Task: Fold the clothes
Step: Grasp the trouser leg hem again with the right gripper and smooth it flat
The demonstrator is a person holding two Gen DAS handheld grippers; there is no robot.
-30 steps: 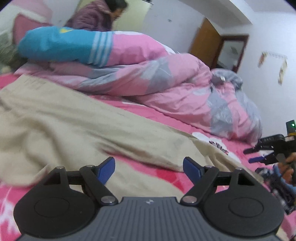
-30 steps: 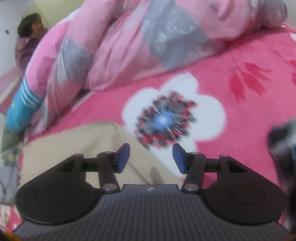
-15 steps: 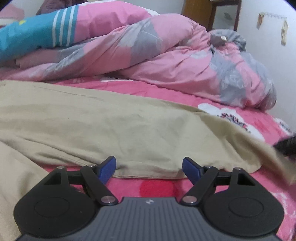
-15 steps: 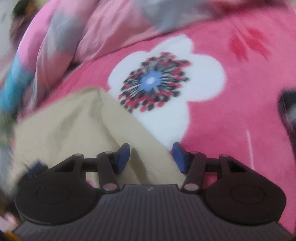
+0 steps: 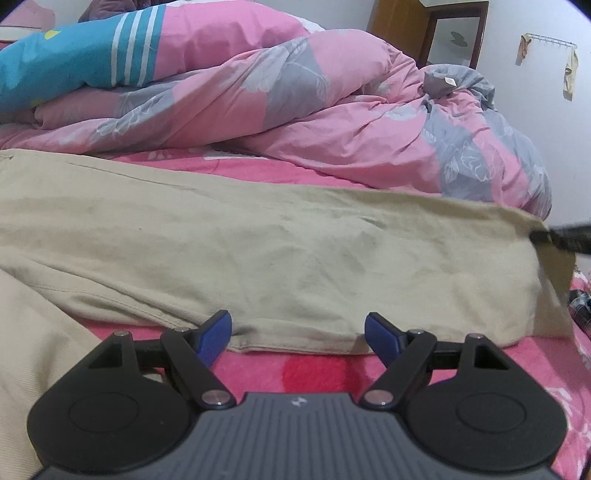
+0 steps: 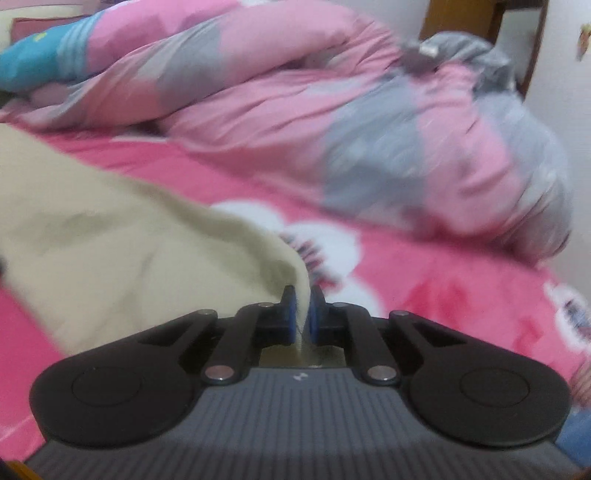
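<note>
White wall (image 5: 524,122) behind bed (image 5: 314,369); wooden cabinet (image 5: 399,33).

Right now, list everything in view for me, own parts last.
beige trousers: one, beige, spread across the bed; one end lifted at right.
bedsheet: one, hot pink with white flowers, under the trousers.
duvet: one, pink and grey, heaped behind the trousers.
blue bedding: one, blue with white stripes, far left on the heap.
wooden furniture: one, brown, against the back wall.
wall hooks: one rack, cloths hanging, right wall.
left gripper: black, blue pads, open at the trousers' near edge.
right gripper: black, just closed, shut on the trousers' end.
</note>
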